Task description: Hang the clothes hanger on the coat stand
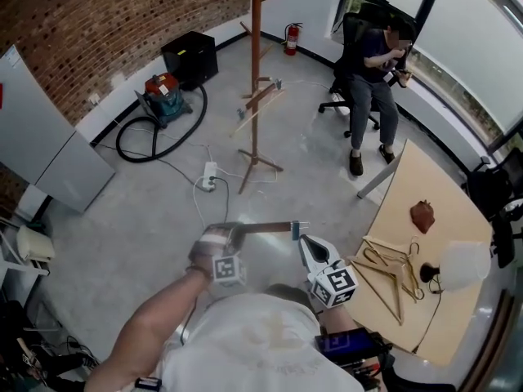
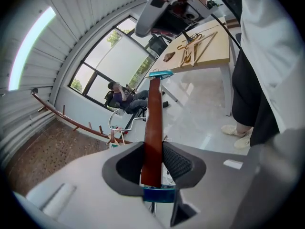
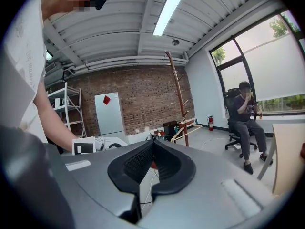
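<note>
Left gripper view showed the left gripper [image 2: 153, 151] clamped on the clothes hanger [image 2: 153, 111], bar pointing forward, probably for carrying; the right gripper [image 3: 152, 144] sat closed and empty. The coat stand [image 1: 256, 80] stood well apart across the floor [image 1: 155, 219].

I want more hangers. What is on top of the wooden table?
Wooden hangers, a small brown thing and a white rounded object lie on the table. The white object covers what's beneath it.
</note>
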A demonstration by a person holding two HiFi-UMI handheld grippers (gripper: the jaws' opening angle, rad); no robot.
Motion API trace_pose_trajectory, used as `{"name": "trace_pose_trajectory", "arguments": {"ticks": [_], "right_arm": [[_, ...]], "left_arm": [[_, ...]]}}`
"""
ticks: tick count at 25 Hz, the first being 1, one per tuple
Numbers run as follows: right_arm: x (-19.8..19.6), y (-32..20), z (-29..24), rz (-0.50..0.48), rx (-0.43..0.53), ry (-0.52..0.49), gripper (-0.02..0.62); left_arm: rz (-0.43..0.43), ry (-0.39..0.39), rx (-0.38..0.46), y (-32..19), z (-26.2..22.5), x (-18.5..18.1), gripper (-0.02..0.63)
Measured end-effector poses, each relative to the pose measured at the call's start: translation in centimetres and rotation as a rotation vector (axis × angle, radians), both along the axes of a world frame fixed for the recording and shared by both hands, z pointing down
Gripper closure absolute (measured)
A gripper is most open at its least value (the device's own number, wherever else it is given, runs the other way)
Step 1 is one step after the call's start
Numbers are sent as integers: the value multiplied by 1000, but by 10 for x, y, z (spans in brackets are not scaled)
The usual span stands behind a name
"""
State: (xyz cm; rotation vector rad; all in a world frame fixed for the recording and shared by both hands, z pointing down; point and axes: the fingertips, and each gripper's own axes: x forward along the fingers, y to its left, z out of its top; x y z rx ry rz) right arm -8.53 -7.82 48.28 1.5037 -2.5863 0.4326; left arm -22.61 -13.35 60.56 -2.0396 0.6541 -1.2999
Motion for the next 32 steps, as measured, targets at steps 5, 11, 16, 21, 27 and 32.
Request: {"name": "trace_pose_trajectory", "arguments": {"ticks": [5, 11, 16, 21, 27, 32], "right_arm": [[-6, -36, 9, -49, -8, -9, 582], [-10, -91, 8, -114, 5, -45, 583], [0, -137, 1, -136, 27, -75, 581], [20, -165, 0, -145, 34, -100, 581], [39, -191, 1, -131, 37, -104, 582], [45, -216, -2, -121, 38, -110, 582]], "left_arm": [[-55, -8, -8, -27, 0, -8, 483], [-109, -30, -16, -77, -6, -7, 483], [-101, -46, 2, -126, -17, 14, 483], [-73, -74, -2, -158, -19, 38, 483], [-89, -62, 9, -190, -28, 56, 483], [-112, -31, 21, -214, -40, 61, 483]]}}
